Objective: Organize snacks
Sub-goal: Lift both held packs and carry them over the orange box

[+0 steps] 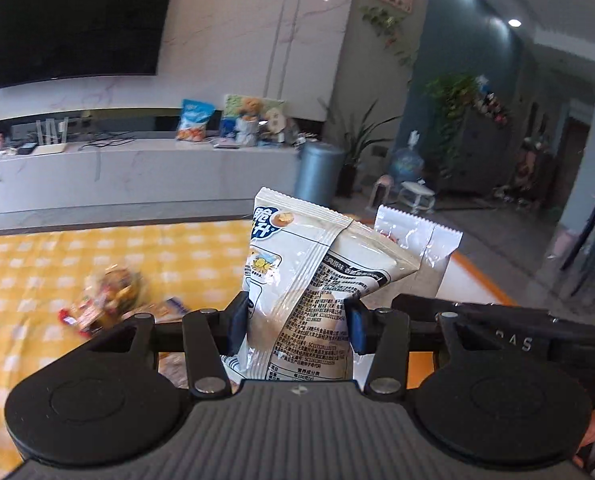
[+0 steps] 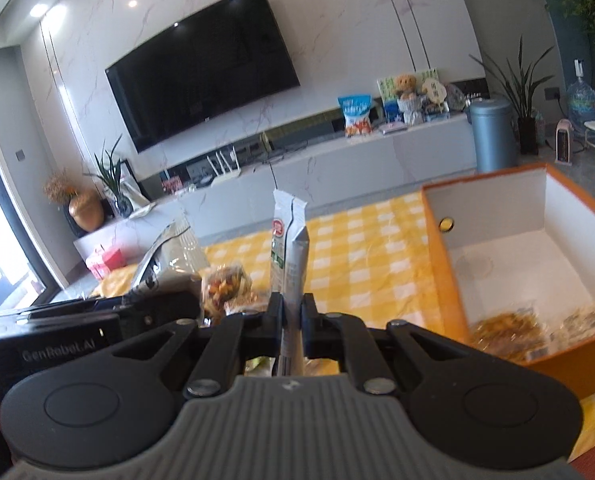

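Left gripper [image 1: 297,326] jaws are clamped on a white snack packet [image 1: 317,280], held upright above the yellow checked cloth [image 1: 57,264]. Right gripper [image 2: 293,324] jaws are clamped on a thin grey packet [image 2: 291,248]. To the right, the orange box [image 2: 441,264] is seen holding one snack. Each packet should be lowered well inside the walls before release, one at a time.

The snack packet [image 1: 317,280] is glossy plastic film. The tablecloth [image 2: 377,248] looks like matt cloth. The orange box [image 2: 441,280] looks like smooth cardboard.
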Available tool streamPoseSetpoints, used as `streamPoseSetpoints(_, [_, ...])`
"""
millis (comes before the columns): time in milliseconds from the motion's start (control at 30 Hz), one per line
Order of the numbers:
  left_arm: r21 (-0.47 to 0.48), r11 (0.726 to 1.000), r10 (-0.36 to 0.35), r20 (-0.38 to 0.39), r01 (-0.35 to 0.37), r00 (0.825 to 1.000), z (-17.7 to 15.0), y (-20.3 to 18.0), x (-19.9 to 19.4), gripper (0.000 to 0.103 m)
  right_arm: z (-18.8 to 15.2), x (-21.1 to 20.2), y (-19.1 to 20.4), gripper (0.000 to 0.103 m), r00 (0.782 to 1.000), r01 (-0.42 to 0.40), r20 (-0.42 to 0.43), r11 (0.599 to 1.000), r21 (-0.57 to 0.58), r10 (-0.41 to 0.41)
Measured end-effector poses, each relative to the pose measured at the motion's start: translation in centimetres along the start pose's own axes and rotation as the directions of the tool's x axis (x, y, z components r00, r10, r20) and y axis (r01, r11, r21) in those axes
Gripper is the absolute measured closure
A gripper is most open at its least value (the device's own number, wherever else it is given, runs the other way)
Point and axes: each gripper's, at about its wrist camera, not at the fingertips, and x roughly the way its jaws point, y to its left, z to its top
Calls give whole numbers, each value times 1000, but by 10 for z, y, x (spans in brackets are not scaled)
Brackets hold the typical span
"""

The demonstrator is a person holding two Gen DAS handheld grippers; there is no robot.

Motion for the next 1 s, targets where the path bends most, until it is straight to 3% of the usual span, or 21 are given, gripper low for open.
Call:
streamPoseSetpoints(267, [86,983,-167,17,165,986,49,-55,37,48,47,-34,-55,97,998,59,36,998,19,-60])
streamPoseSetpoints(433, [159,957,-240,-45,244,970,62,-98,79,48,68,-43,-94,97,989,140,34,990,28,-141])
streamPoseSetpoints(600, [152,935,-300,-147,321,943,59,-127,127,48,76,-37,-132,97,973,231,-23,973,12,-230])
streamPoseSetpoints(800, [81,936,-312,-267,344,912,50,-135,182,48,71,-18,-166,97,953,285,-106,958,8,-283])
streamPoseSetpoints(1000, [83,953,-244,-362,292,900,34,-133,217,48,65,9,-188,97,934,298,-202,954,-12,-295])
